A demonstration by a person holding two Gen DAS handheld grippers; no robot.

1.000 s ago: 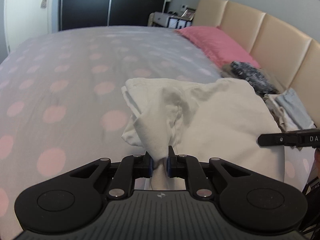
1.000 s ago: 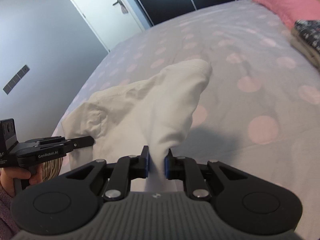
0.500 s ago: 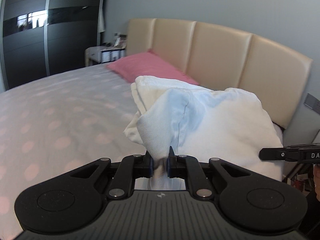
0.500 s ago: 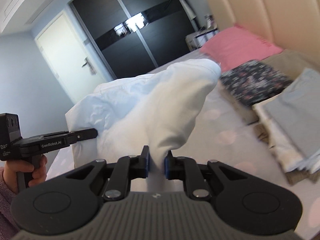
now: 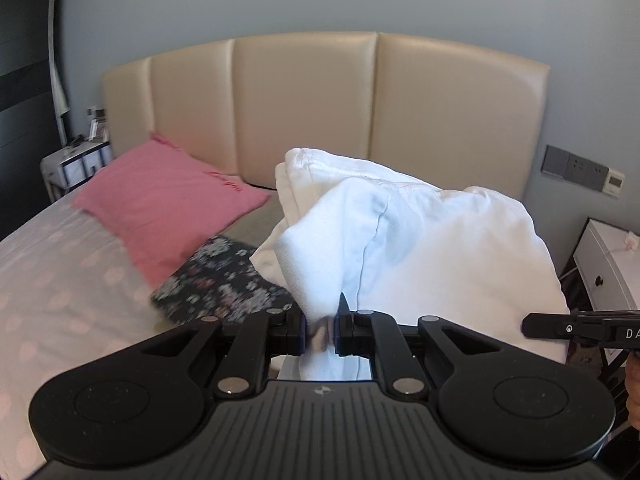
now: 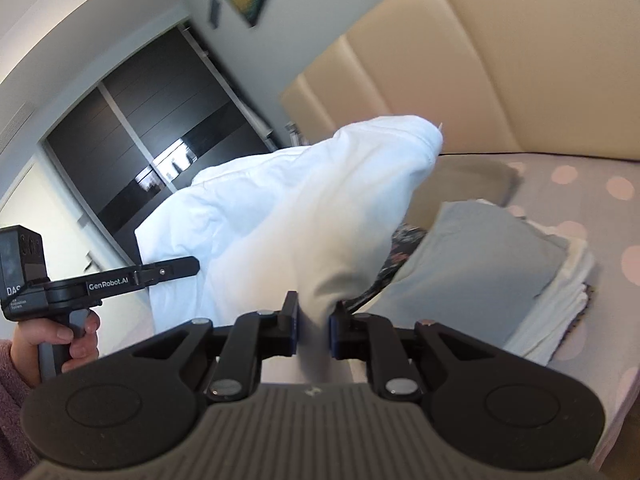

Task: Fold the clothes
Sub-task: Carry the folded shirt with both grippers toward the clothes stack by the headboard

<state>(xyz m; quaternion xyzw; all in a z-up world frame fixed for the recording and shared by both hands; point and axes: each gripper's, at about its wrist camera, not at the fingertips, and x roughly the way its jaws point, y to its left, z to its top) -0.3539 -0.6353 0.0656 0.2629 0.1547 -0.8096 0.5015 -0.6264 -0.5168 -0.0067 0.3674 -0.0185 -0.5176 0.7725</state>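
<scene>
White soft cotton garment [image 5: 420, 248] hangs floppy and light above the bed [image 5: 60, 280] near its headboard end; left gripper [image 5: 322, 326] and right gripper [image 6: 312, 330] each pinch an edge.

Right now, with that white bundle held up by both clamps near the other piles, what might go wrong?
Three risks. The left gripper and right gripper each pinch only a small bunch of the folded white garment, so it could slip or sag open. Set down carelessly, it might nudge the grey-topped stack askew. It could also land half on the dark floral garment and come unfolded.
</scene>
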